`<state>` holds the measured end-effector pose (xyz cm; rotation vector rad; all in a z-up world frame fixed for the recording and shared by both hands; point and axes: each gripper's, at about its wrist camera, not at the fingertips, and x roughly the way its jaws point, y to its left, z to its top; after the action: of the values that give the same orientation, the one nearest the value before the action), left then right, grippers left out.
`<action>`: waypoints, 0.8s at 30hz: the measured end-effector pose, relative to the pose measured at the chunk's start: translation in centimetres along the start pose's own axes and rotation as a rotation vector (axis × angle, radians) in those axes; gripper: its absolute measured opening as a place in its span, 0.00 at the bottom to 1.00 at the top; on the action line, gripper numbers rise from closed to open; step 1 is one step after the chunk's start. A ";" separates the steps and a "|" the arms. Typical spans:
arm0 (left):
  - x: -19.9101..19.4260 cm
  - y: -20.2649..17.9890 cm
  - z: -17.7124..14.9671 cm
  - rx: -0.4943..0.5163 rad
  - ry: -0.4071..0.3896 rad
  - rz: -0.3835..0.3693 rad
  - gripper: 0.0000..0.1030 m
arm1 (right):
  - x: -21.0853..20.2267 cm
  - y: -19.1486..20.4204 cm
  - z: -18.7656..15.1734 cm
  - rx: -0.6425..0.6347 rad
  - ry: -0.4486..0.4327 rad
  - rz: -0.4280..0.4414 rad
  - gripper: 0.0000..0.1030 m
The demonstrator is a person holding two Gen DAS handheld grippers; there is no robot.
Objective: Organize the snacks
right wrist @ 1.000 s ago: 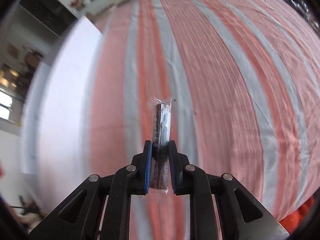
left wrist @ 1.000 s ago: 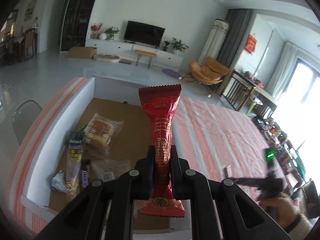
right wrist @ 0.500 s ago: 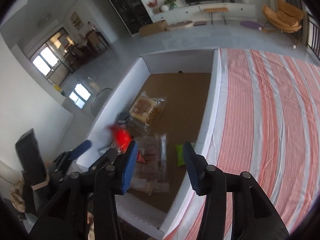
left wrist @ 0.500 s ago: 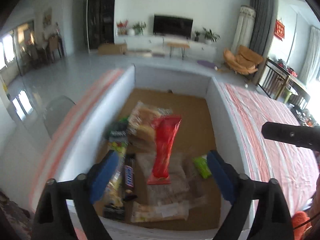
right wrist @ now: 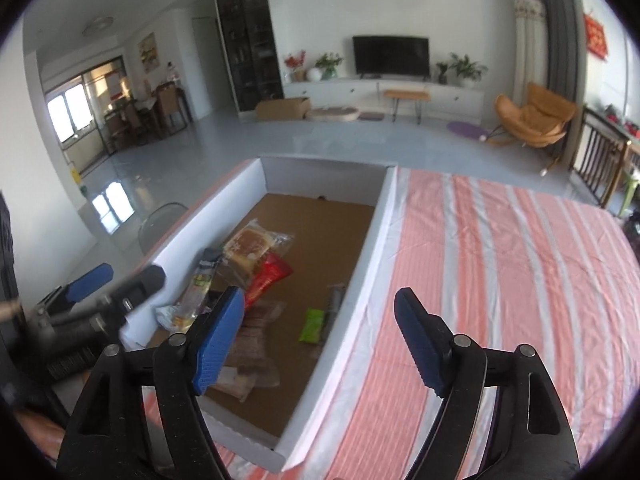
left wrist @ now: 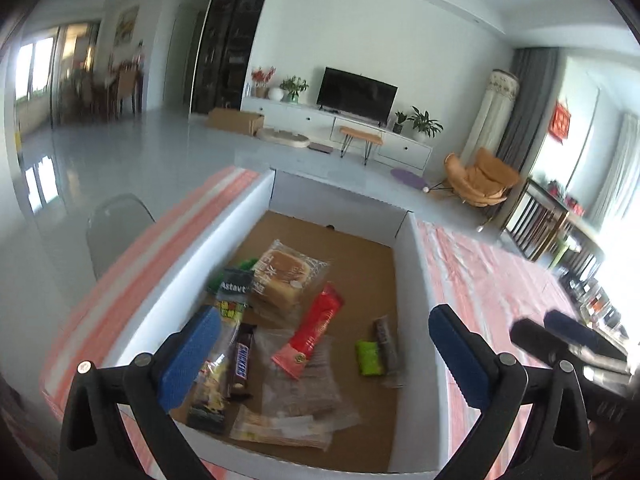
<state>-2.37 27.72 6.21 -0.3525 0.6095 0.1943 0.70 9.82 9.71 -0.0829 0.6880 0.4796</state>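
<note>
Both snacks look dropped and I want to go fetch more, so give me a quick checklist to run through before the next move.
1. Left gripper empty: ok, its jaws are opening with nothing between them.
2. Right gripper empty: ok, jaws opening, nothing between them.
3. Red packet inside the box: ok, it lies on other wrapped snacks.
4. Slim dark bar inside the box: ok, beside the green packet near the right wall.
5. Nothing hanging over the box rim: ok in both views.
6. More snacks left on the striped cloth: cannot tell, none on the part in view.
</note>
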 end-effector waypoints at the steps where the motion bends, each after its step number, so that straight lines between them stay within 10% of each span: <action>1: 0.0 -0.2 0.2 0.015 0.008 0.032 1.00 | -0.5 0.3 0.1 0.001 -0.017 -0.005 0.78; 16: -2.8 -2.6 -0.2 0.281 -0.133 0.394 1.00 | -2.8 1.2 -0.7 0.020 -0.108 0.032 0.83; 24: -2.2 -2.5 -0.6 0.224 0.000 0.348 1.00 | -1.6 1.8 -0.4 0.030 0.022 -0.035 0.83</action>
<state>-3.77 25.02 7.69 -0.0276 0.6832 0.4553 -1.42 10.65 10.55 -0.0720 0.7138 0.4353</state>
